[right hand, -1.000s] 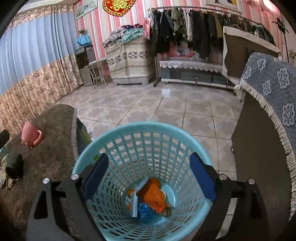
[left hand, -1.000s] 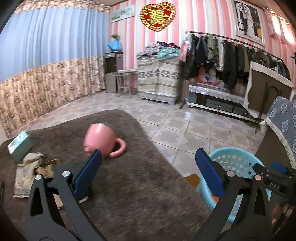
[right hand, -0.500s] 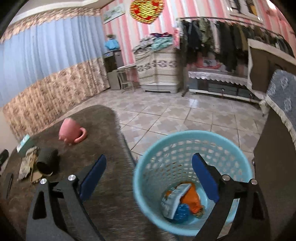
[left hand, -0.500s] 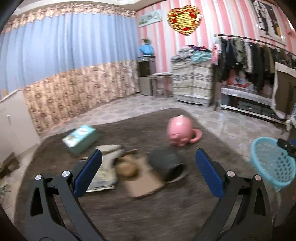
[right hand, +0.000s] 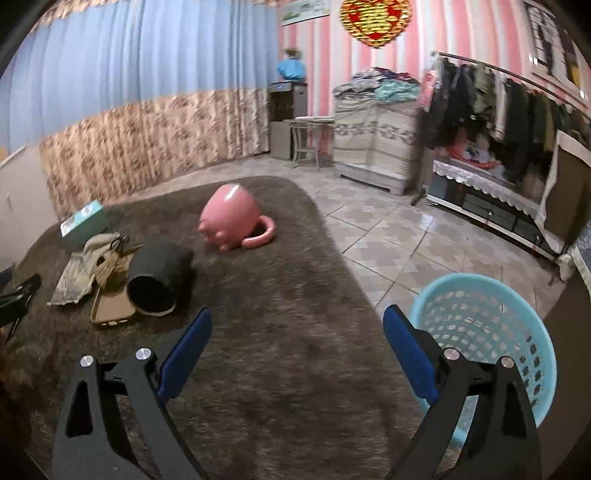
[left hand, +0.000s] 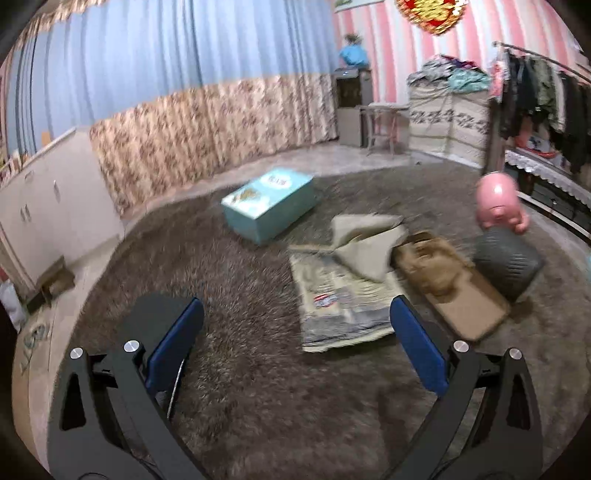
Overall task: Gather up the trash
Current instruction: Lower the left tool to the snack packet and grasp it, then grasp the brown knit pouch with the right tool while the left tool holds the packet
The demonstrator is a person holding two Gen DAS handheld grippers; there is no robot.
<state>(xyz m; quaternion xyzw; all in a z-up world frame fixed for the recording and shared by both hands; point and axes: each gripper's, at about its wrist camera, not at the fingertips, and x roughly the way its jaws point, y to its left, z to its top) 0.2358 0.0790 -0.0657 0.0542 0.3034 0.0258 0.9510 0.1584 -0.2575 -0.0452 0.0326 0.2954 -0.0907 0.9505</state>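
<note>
Two gripper (left hand: 295, 332) (right hand: 295, 343) sets apart, perhaps three scraps (left hand: 365, 243)

Not much that can actually be read here — everything printed is blurred or too small. A label with some dark characters can be made out on the top of the teal box (left hand: 269, 205), at about 11 o'clock in the left wrist view, but the characters can't be told. A small red and blue logo patch is seen on the flat printed wrapper (left hand: 334, 306) near the centre — no letters can be picked out. The red and gold heart ornament (right hand: 375, 20) on the striped wall, at 12 o'clock in the right wrist view, carries a pattern that can't be read.
</note>
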